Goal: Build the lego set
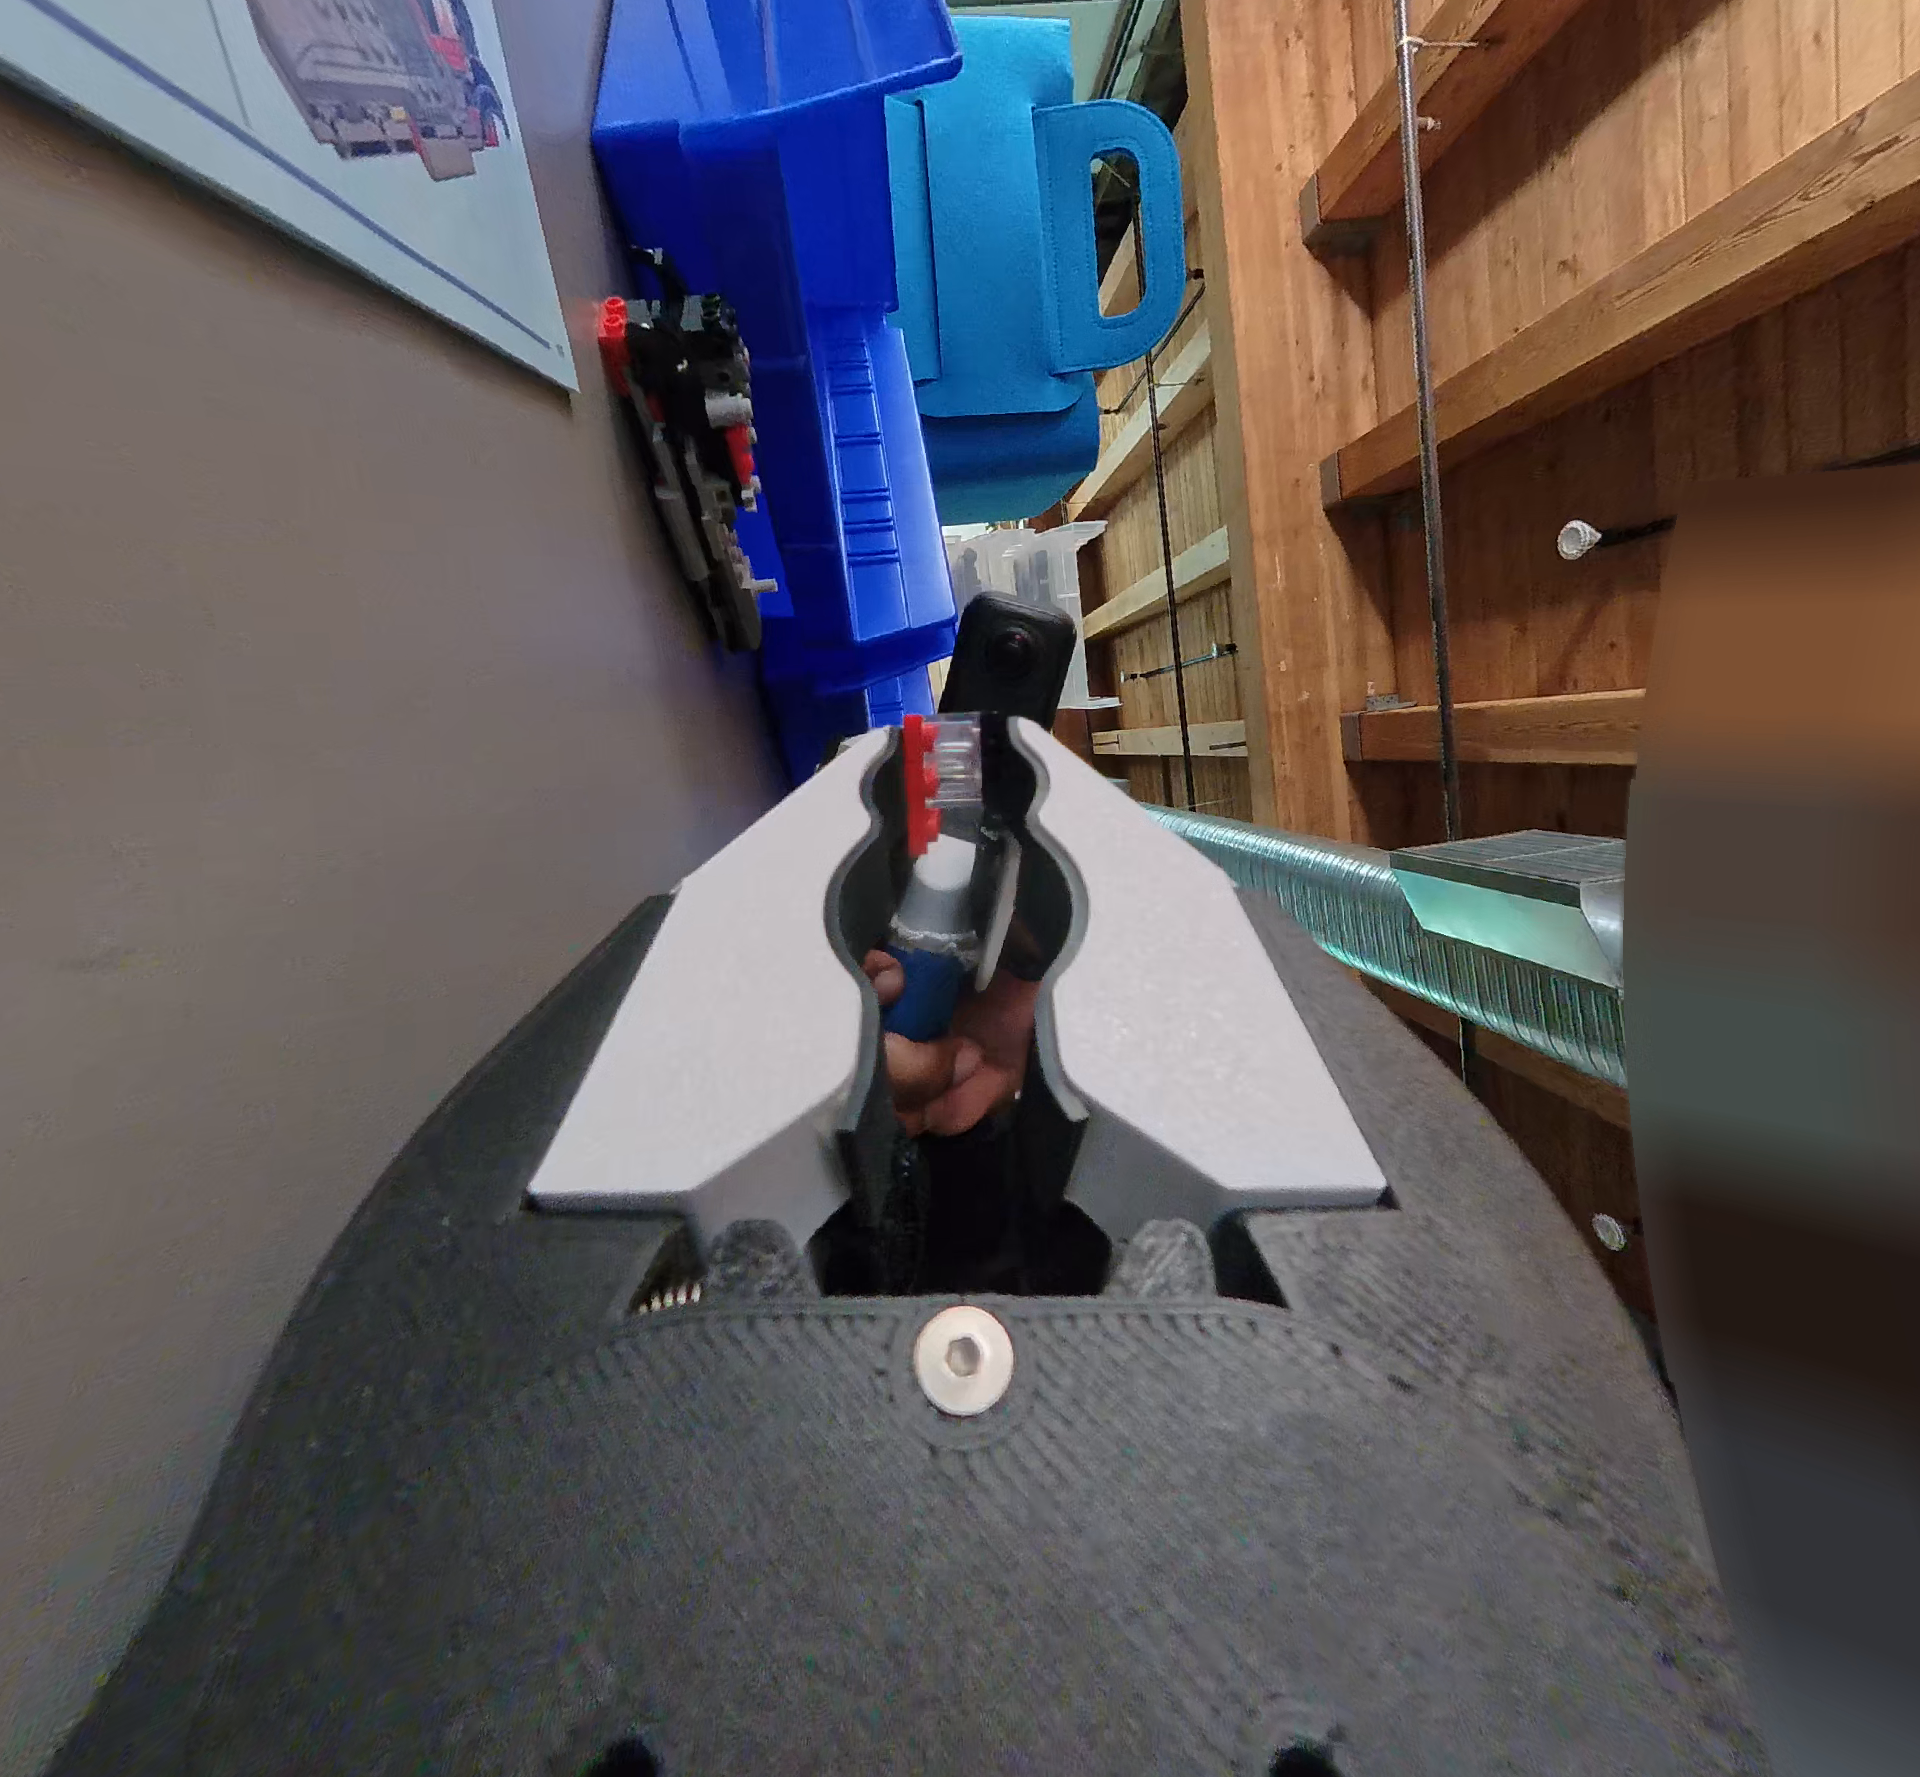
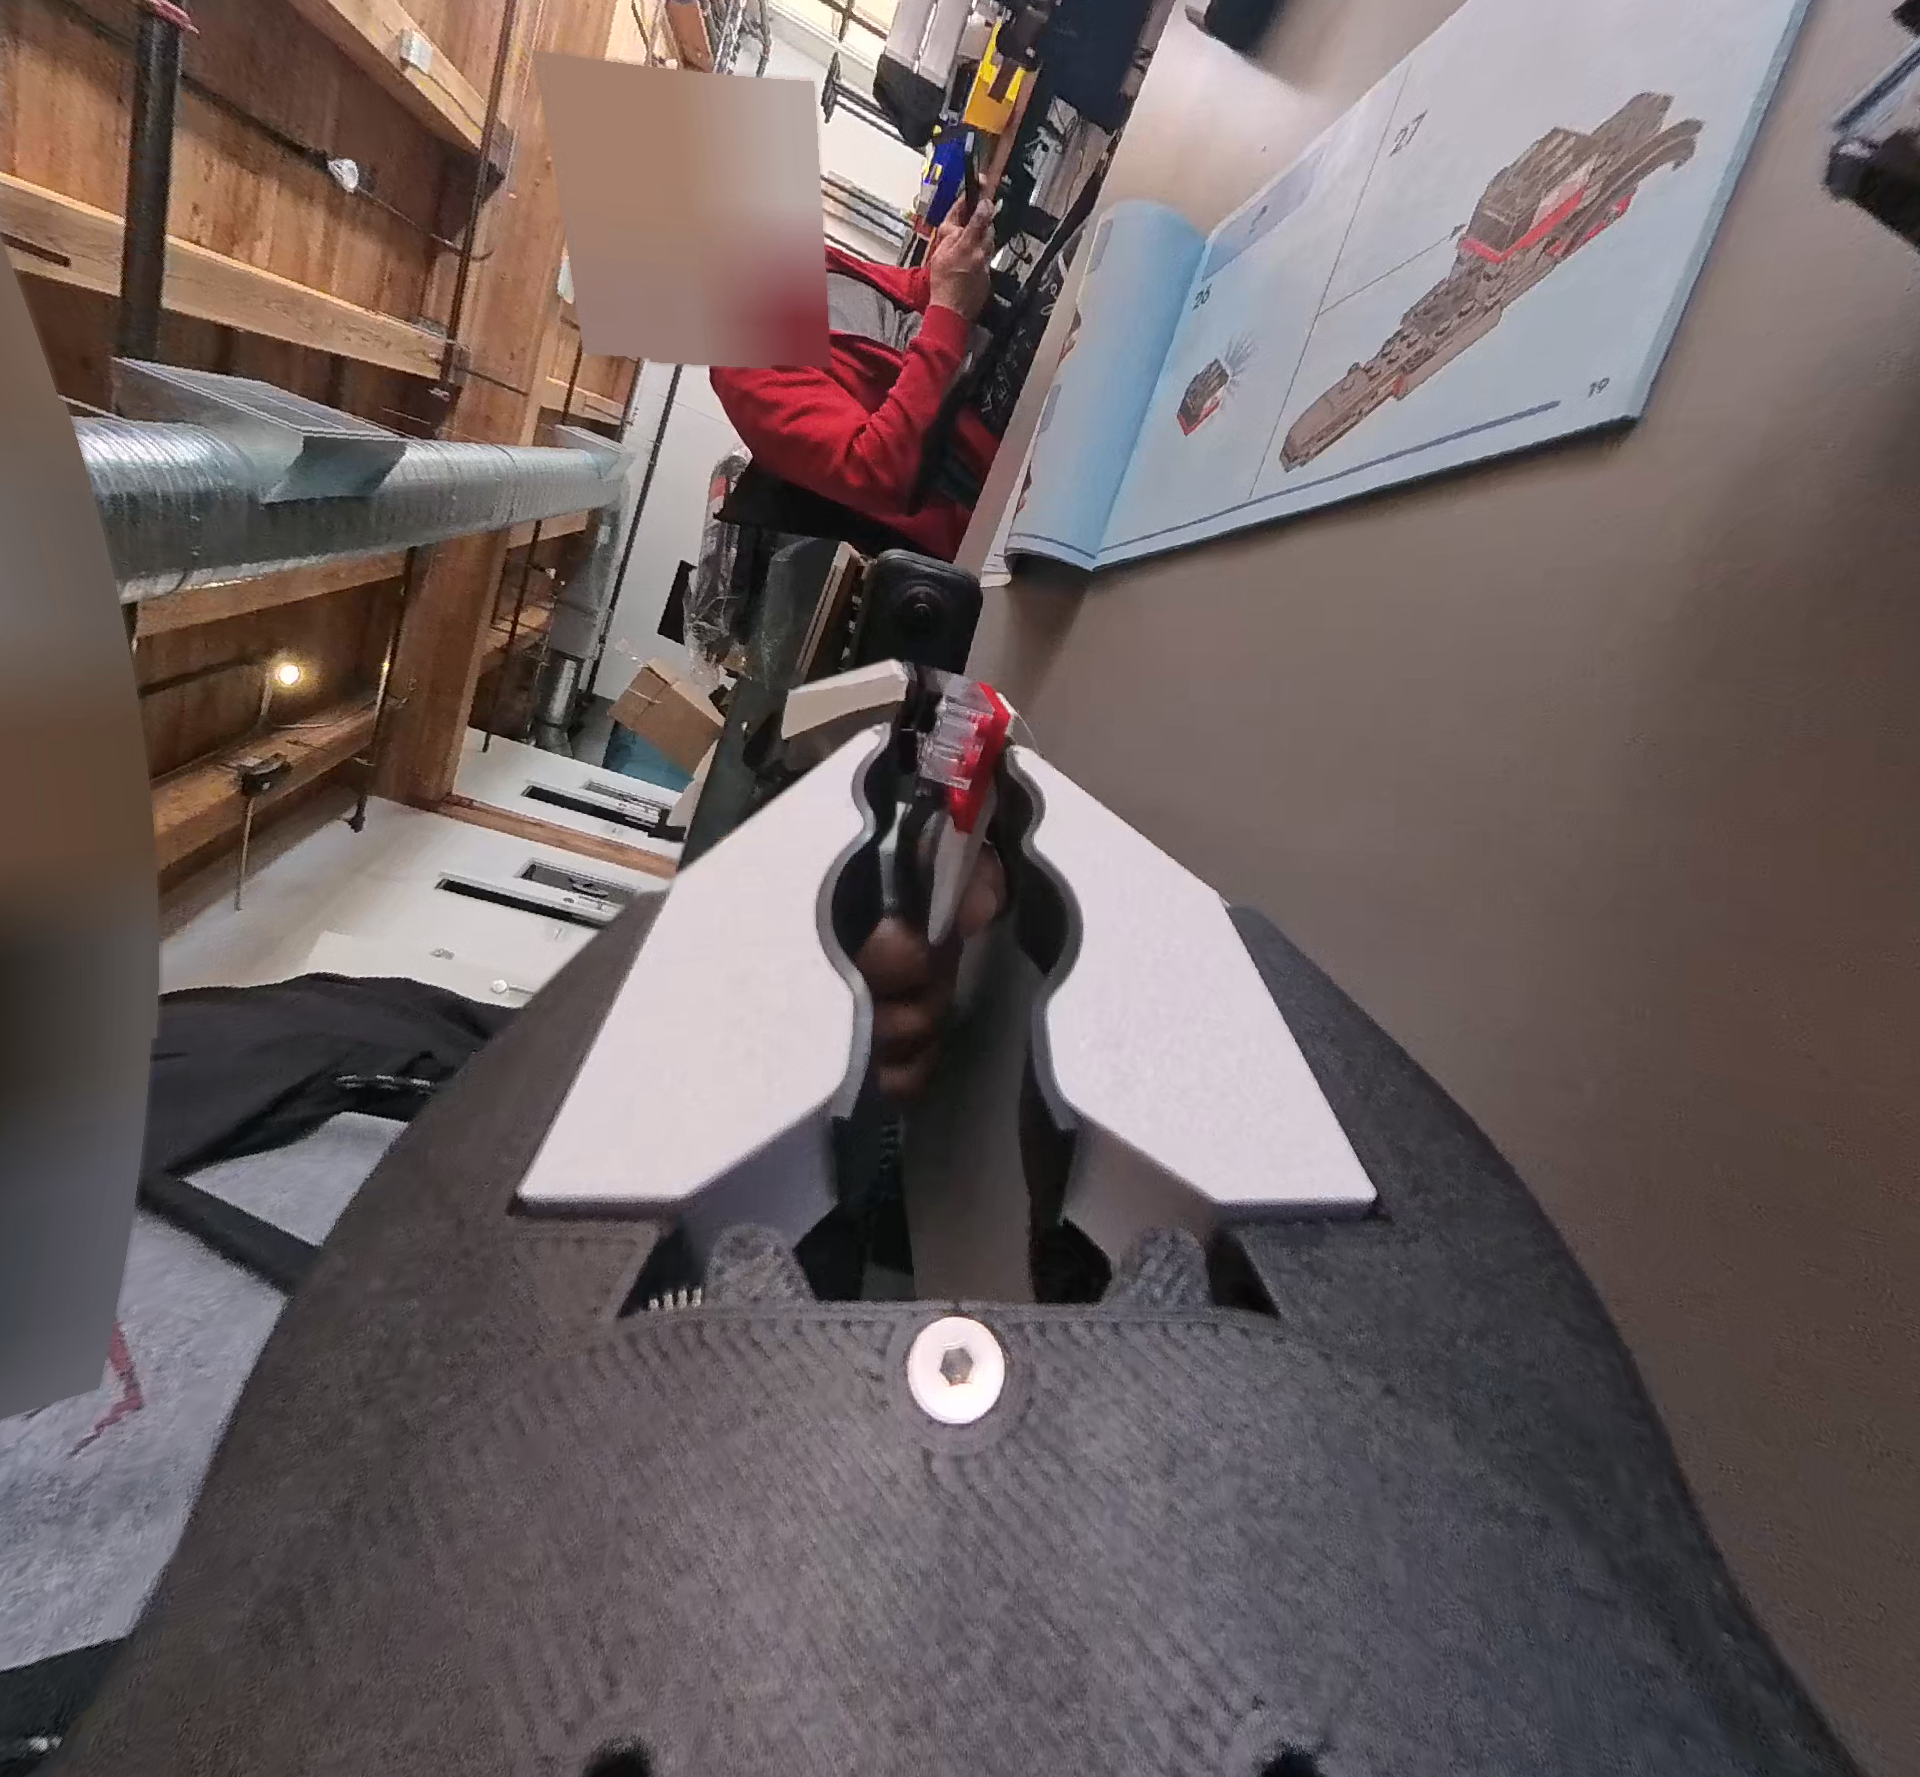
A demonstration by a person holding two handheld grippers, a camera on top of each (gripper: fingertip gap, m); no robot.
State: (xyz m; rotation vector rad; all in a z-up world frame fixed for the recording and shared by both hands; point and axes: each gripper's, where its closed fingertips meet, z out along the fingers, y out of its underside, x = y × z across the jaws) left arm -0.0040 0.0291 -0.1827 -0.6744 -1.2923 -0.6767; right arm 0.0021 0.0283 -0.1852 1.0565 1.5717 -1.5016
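Both grippers are facing each other, the left gripper (image 1: 951, 771) and right gripper (image 2: 951, 761) clamping the same small red-and-clear brick sub-assembly (image 1: 940, 777) at frame centre. The grey-black-red partly built model (image 1: 698, 460) is lying on the grey bench (image 1: 260, 688) at upper left, seemingly far from finished.

In the left wrist view, bare grey table (image 1: 260, 688) fills the left side, open for passage. At upper centre the blue bins (image 1: 790, 273) block the way, the partly built lego model (image 1: 691, 460) touching their base; the instruction booklet (image 1: 312, 86) occupies the upper left. In the right wrist view, table (image 2: 1455, 844) lies free at right, below the booklet (image 2: 1403, 273).
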